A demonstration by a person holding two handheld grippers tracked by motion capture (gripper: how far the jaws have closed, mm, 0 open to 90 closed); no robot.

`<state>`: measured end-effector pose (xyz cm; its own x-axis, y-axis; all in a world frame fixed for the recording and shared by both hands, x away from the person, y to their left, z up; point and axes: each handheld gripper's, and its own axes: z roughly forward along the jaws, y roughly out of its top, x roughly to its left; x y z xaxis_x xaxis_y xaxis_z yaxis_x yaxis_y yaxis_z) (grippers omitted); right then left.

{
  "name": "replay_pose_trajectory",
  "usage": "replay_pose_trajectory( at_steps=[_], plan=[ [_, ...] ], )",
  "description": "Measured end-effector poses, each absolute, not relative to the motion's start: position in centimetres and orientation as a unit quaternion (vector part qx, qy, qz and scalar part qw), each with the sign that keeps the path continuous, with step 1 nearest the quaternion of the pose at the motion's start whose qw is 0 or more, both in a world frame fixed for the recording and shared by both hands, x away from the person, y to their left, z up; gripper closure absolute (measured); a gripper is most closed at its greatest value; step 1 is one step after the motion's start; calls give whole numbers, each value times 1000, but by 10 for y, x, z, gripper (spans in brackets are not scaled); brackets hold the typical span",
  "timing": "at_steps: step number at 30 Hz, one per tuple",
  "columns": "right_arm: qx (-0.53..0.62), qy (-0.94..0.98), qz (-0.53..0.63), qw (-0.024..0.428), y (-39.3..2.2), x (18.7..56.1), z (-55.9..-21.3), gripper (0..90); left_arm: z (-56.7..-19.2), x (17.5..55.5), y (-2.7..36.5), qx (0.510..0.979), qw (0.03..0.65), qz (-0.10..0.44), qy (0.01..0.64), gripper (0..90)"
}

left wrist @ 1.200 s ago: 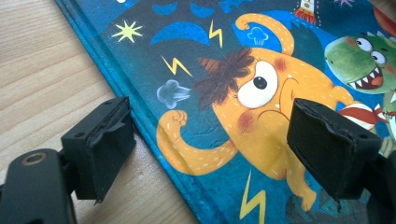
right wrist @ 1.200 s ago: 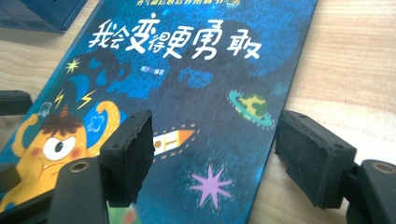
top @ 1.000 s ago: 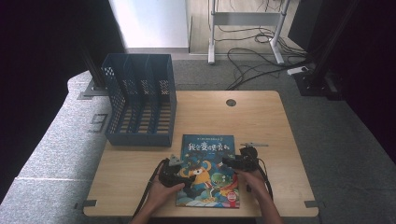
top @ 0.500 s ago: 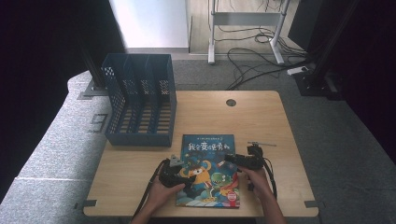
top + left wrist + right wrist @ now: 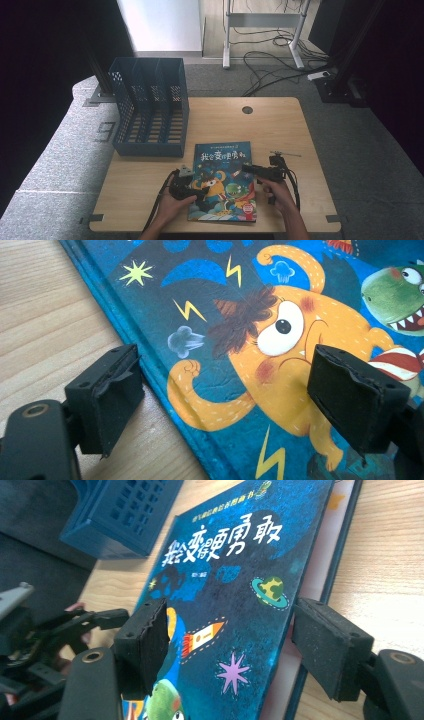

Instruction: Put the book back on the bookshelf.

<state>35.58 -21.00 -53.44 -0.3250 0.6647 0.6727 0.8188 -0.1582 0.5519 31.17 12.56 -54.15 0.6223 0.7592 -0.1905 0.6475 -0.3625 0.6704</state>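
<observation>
On near half of bench (image 5: 150, 175): picture book (image 5: 223, 165) lies flat, long axis running near-to-far, cover up. Left gripper (image 5: 192, 189) at book's left edge, jaws spread, straddling spine edge. Right gripper (image 5: 248, 168) at right edge, jaws spread over lifted cover, nothing pinched. Both about equally near. Cover glossy, stiff; blue slotted plastic file rack (image 5: 150, 112) far left.

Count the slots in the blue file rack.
3, side by side in the blue file rack at the table's far left corner, beyond the picture book.
</observation>
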Motion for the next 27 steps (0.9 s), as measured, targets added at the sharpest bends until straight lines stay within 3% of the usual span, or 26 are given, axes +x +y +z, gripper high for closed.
replay_pose_trajectory(
  at_steps=[5, 10, 14, 27],
  plan=[
    [-557, -649, -504, 121, -207, 355, -537, 357, -541, 313, 128, 818, 375, 66, 432, 143],
    [-560, -685, -465, 45, -189, 351, -532, 368, -541, 313, 128, 818, 375, 67, 431, 146],
    [-556, -701, -446, 11, -185, 349, -532, 388, -541, 313, 127, 819, 373, 69, 431, 146],
    [-557, -705, -439, -9, -186, 350, -532, 486, -541, 313, 128, 819, 373, 67, 430, 146]
  ],
)
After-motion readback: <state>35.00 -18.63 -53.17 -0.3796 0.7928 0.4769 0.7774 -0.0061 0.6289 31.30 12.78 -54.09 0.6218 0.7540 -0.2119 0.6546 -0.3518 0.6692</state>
